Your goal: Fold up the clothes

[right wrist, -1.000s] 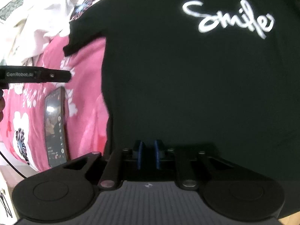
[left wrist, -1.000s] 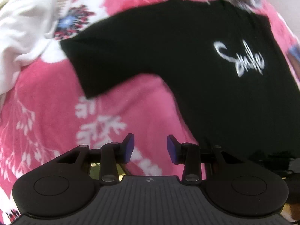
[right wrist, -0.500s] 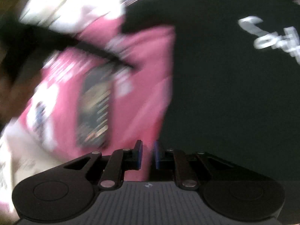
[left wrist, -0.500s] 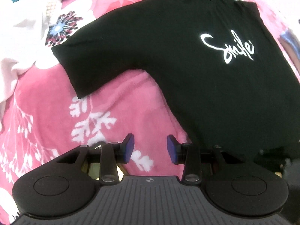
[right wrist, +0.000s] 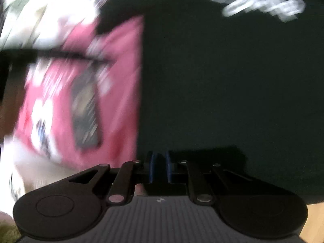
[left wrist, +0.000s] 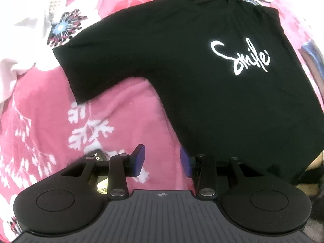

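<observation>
Pink floral blanket (left wrist: 42,105) covers the whole surface, with white leaf prints and a dark-petalled flower near the top left. On it we see a black T-shirt (left wrist: 182,64) spread flat, front up, white "Smile" lettering (left wrist: 240,57) on the chest, collar toward the far edge, 1 short sleeve (left wrist: 87,68) lying out to the left. A crumpled white garment (left wrist: 22,38) sits at the far left, near that sleeve's cuff but not touching it.

Left gripper (left wrist: 162,160) — fingers spread wide with nothing between the blue pads, hovering over bare blanket just beside the shirt's lower left side seam. A dark object with a bright screen shows under its left linkage; too hidden to name.

Right wrist view is heavily motion-blurred. Right gripper (right wrist: 160,167) — pads drawn close with only a narrow dark gap, positioned at the shirt's bottom hem; whether cloth is pinched between them, we cannot tell. A smartphone (right wrist: 85,111) lies on the blanket left of the shirt's edge.
</observation>
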`<state>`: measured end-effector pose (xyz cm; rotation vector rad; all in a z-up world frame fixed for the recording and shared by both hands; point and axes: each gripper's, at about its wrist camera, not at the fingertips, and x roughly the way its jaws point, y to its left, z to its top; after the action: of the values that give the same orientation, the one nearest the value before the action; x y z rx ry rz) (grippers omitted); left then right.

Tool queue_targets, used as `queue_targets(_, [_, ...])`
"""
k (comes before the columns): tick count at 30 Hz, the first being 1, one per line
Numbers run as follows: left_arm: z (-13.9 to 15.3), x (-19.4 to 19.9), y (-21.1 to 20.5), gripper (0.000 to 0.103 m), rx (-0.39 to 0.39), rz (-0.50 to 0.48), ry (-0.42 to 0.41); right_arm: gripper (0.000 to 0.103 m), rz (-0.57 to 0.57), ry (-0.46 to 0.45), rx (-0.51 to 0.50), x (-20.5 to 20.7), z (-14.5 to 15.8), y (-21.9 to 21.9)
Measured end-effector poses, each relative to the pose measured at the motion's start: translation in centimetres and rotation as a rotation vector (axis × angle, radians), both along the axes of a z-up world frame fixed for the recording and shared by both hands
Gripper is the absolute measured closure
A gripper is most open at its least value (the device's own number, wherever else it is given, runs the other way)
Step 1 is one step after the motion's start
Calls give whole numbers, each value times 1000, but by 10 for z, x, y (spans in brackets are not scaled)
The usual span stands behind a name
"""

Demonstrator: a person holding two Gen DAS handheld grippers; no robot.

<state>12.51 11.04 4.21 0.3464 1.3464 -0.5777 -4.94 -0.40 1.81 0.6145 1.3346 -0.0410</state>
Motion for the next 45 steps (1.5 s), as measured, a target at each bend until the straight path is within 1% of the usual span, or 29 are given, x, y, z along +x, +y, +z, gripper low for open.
queue_targets(3, [21,11,-9,65,-29,41,0,90,-118,-65,-69,1,45,-70])
queue_targets(5, [38,20,-15,65,-41,69,-26,90,-196,-109,-116,1,74,-116])
queue_targets(7, [58,32,-21,65,-44,109,-83,89,-263,-157,-162,3,103,-162])
queue_targets(9, [78,44,-24,65,-47,172,-140,89,-264,-230,-206,17,123,-209])
queue_targets(11, [96,57,-29,65,-31,247,-204,89,-241,-304,-229,49,128,-245])
queue_targets(13, [111,71,-35,65,-7,322,-272,89,-164,-366,-237,83,125,-270])
queue_targets(15, [117,83,-45,64,-22,399,-334,89,-86,-429,-246,118,123,-295])
queue_targets(17, [108,94,-59,64,-30,459,-371,89,-7,-490,-253,152,120,-320])
queue_targets(18, [96,96,-67,64,-23,475,-382,89,38,-517,-255,168,118,-327])
queue_targets(21, [53,100,-95,64,16,487,-407,89,194,-552,-242,203,98,-310])
queue_targets(22, [36,101,-104,64,31,475,-414,89,240,-555,-234,214,89,-302])
queue_targets(24, [10,106,-116,64,42,446,-423,89,327,-559,-214,236,65,-282])
queue_targets(27, [-26,116,-129,64,46,423,-413,89,389,-559,-188,266,32,-255])
queue_targets(30, [-52,128,-134,64,33,407,-398,89,443,-544,-173,303,4,-240])
queue_targets(31, [-58,131,-136,64,33,396,-400,88,471,-538,-172,316,-4,-235])
queue_targets(33, [-65,136,-136,64,25,372,-407,88,563,-529,-178,340,-19,-224])
queue_targets(37, [-75,149,-136,64,-9,323,-416,88,769,-516,-200,379,-46,-208])
queue_targets(41, [-83,154,-138,64,-43,264,-419,88,938,-500,-224,398,-63,-193])
queue_targets(45, [-85,155,-141,64,-58,210,-433,88,1026,-495,-202,405,-64,-188])
